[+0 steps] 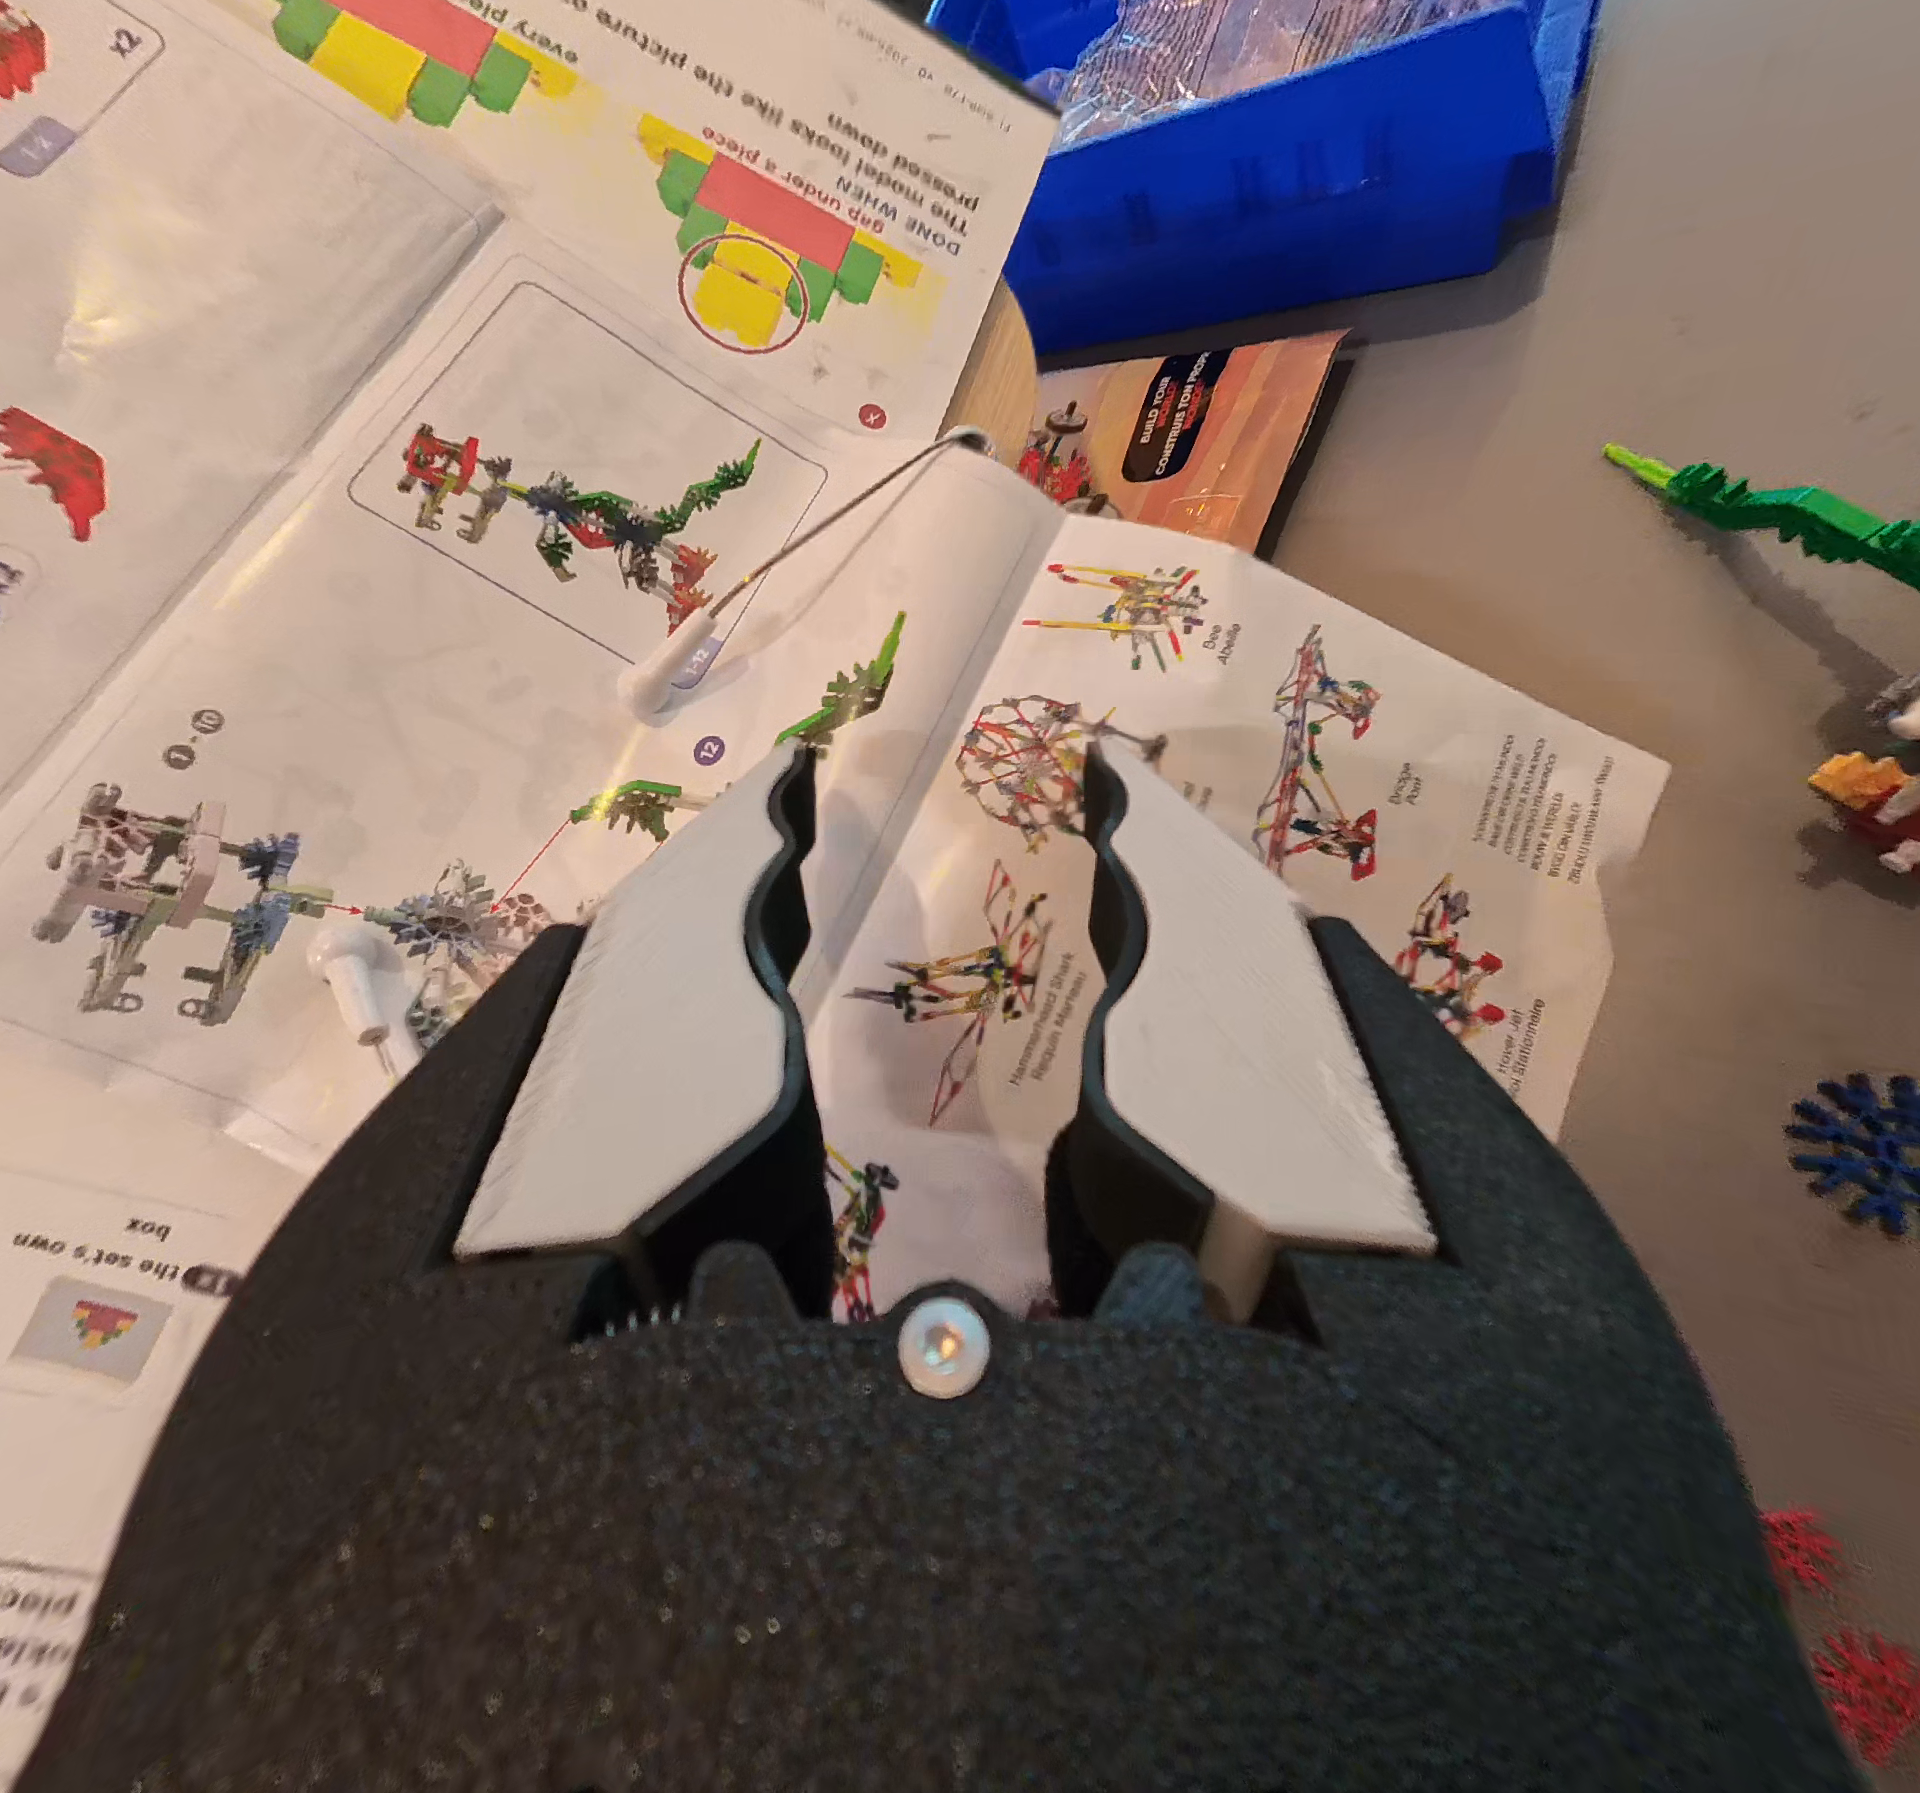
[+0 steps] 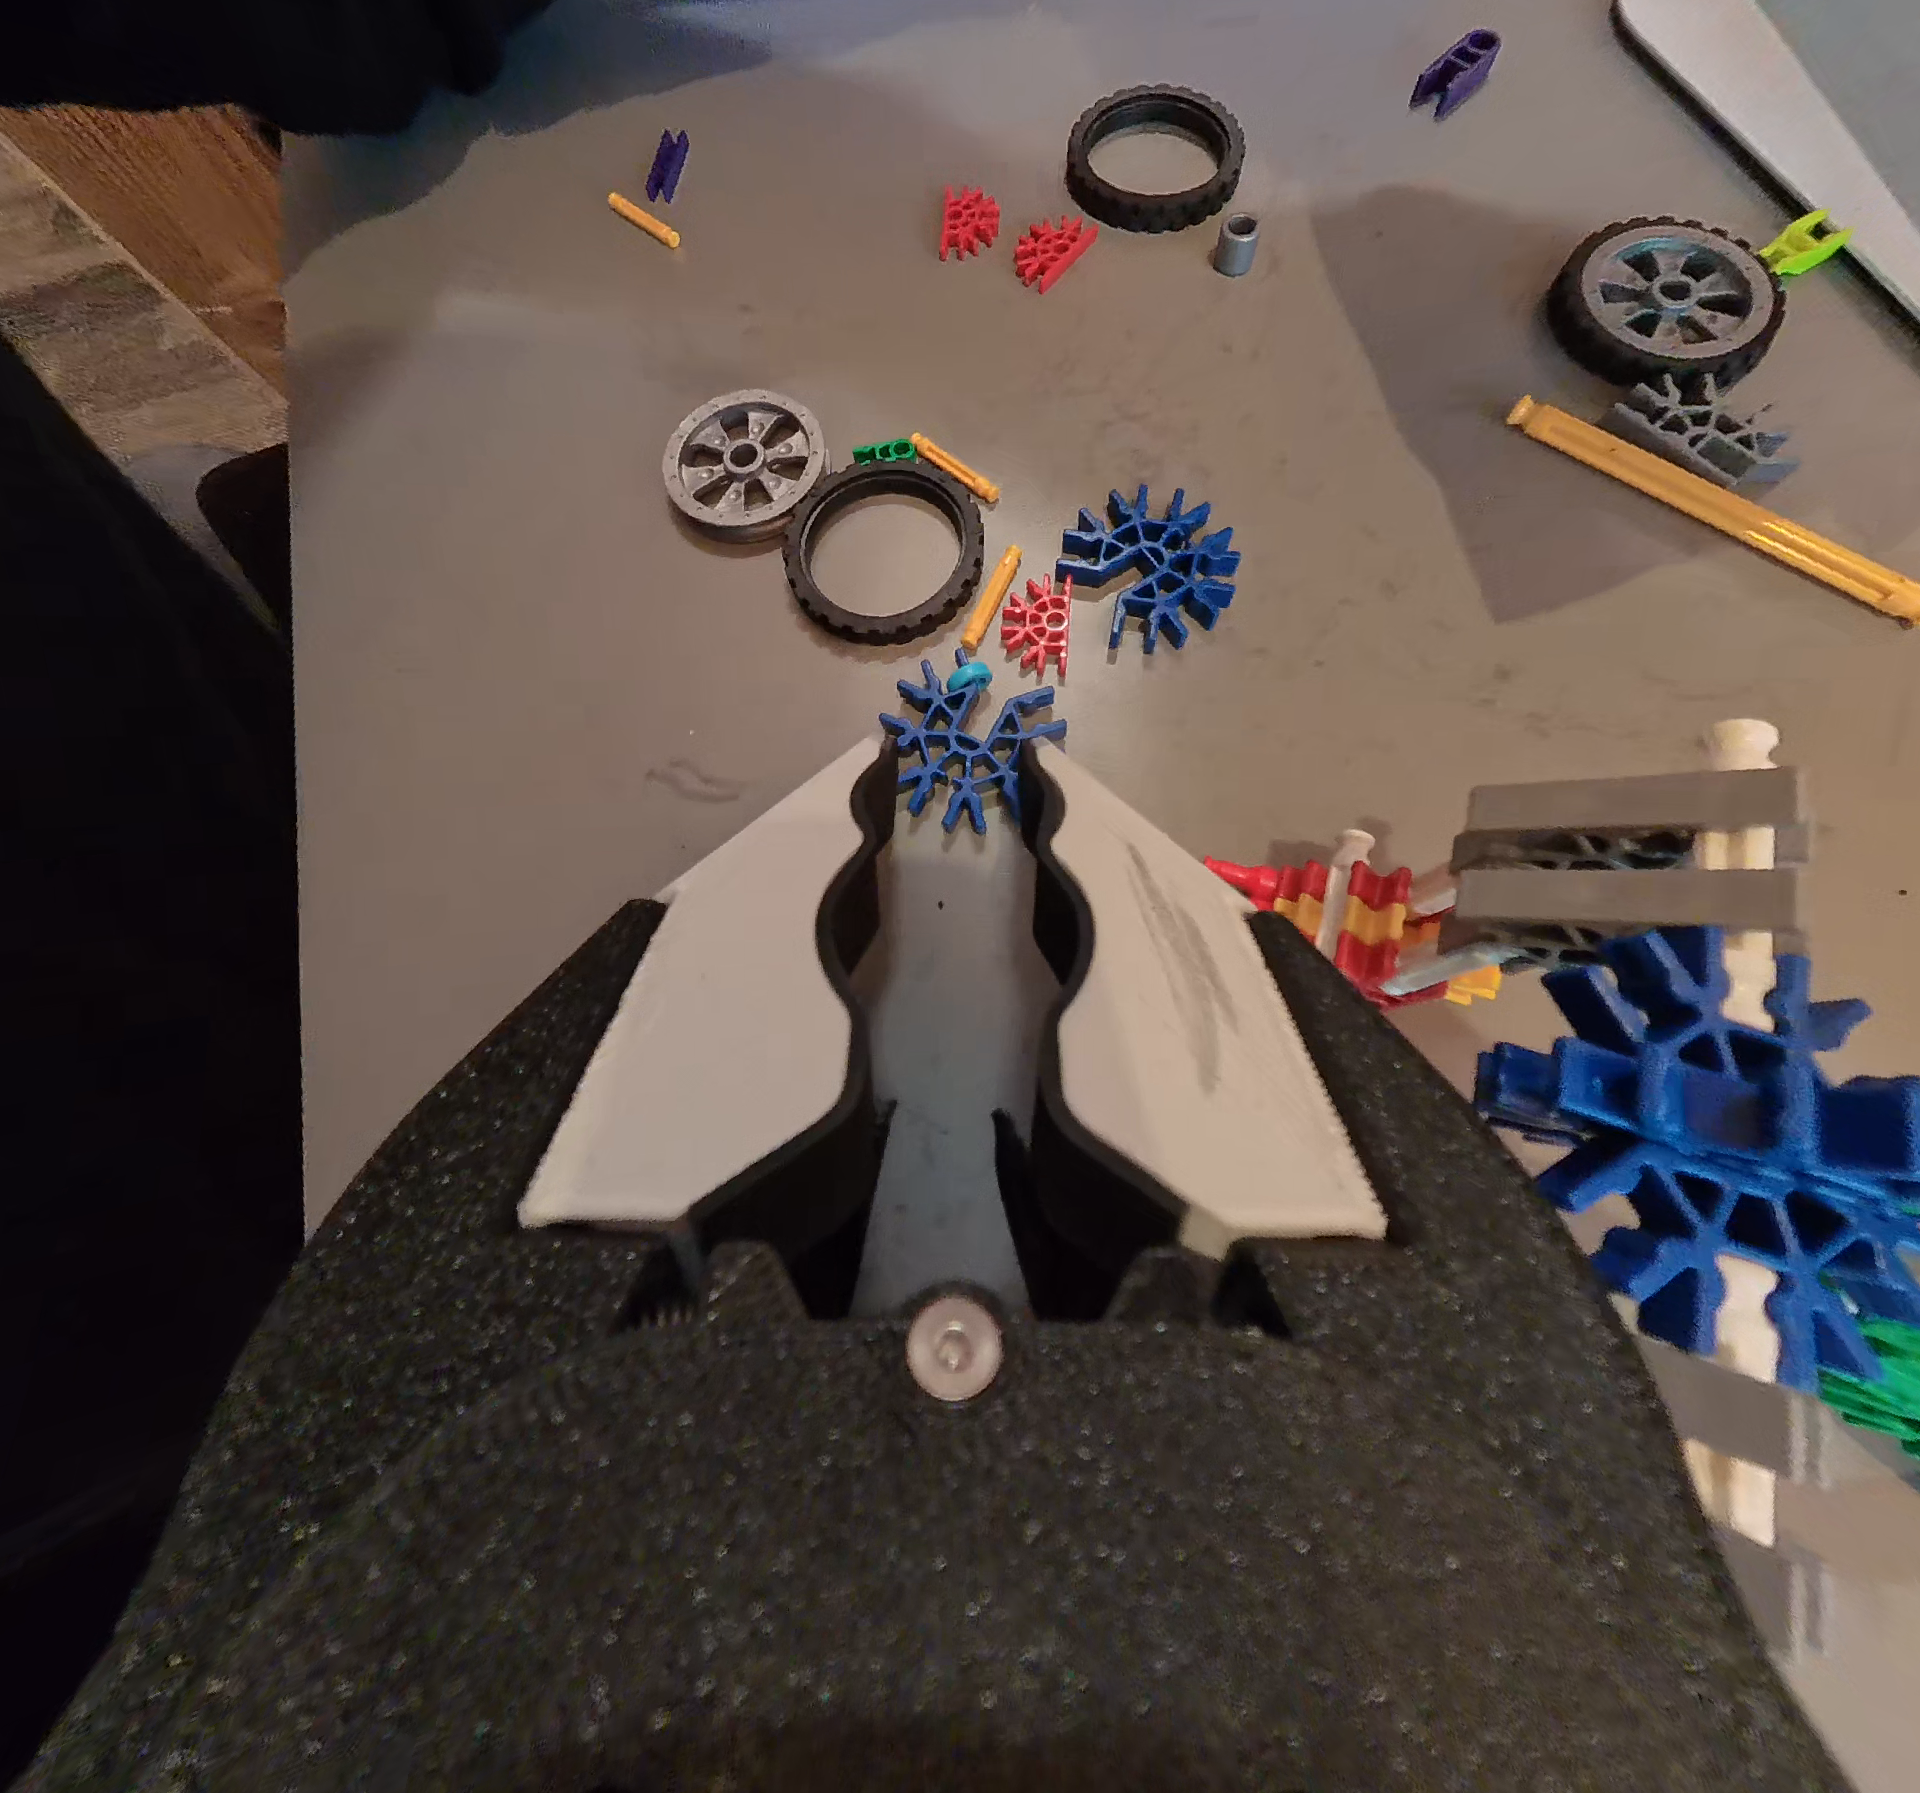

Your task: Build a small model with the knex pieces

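grey bench [image 2: 499, 808] | open instruction booklet [image 1: 1299, 808] beneath left hand-held gripper [image 1: 948, 756], fingers spread, empty | right hand-held gripper [image 2: 958, 756] closed on blue snowflake connector [image 2: 966, 746], above bench, near black tyre ring [image 2: 883, 554]

Right gripper [image 2: 961, 756]: tips pinching a blue snowflake piece [image 2: 966, 751]
Desk [image 2: 499, 808]: grey, strewn with tyres [image 2: 883, 554], red pieces [image 2: 1037, 626]

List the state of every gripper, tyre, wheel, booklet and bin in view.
left gripper: open, empty, over the booklet.
right gripper: shut on blue connector.
booklet: open, flat.
blue bin: holds a clear bag.
loose tyres: rimless.
wheel: tyre fitted.
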Action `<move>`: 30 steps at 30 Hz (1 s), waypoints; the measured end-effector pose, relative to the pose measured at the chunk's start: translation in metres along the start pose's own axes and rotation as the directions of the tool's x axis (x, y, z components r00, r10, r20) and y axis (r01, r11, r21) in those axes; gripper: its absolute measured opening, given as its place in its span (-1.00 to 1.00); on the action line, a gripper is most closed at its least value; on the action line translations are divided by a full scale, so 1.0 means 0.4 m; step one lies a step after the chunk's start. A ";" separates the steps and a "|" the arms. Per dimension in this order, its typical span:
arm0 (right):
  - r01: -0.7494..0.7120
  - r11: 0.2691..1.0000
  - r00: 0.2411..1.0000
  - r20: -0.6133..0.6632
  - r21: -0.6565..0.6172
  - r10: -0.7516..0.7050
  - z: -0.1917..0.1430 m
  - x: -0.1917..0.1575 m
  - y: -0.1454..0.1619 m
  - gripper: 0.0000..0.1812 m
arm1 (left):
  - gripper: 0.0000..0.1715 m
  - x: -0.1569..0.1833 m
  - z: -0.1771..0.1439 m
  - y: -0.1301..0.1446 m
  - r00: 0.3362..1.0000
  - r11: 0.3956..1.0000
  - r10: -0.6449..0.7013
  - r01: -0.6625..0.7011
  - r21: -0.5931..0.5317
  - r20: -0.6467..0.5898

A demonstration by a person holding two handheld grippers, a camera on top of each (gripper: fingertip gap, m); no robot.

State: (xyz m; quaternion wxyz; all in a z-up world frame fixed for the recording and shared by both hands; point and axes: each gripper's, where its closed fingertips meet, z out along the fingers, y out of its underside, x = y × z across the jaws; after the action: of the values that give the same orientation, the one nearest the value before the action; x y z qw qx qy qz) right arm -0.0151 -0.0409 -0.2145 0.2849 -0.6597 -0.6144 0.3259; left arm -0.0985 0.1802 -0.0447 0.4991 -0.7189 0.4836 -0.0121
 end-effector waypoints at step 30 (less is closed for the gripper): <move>0.032 0.999 0.997 -0.065 -0.028 -0.033 0.007 0.010 0.008 -0.75 | -0.62 0.039 -0.518 0.795 0.961 0.698 -0.254 0.259 -0.668 0.106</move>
State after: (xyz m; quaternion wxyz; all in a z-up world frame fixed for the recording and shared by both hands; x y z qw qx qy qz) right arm -0.0152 -0.0371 -0.2191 0.3010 -0.6637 -0.6198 0.2911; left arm -0.4112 0.0121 -0.1800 0.1989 -0.9108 0.3485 0.0969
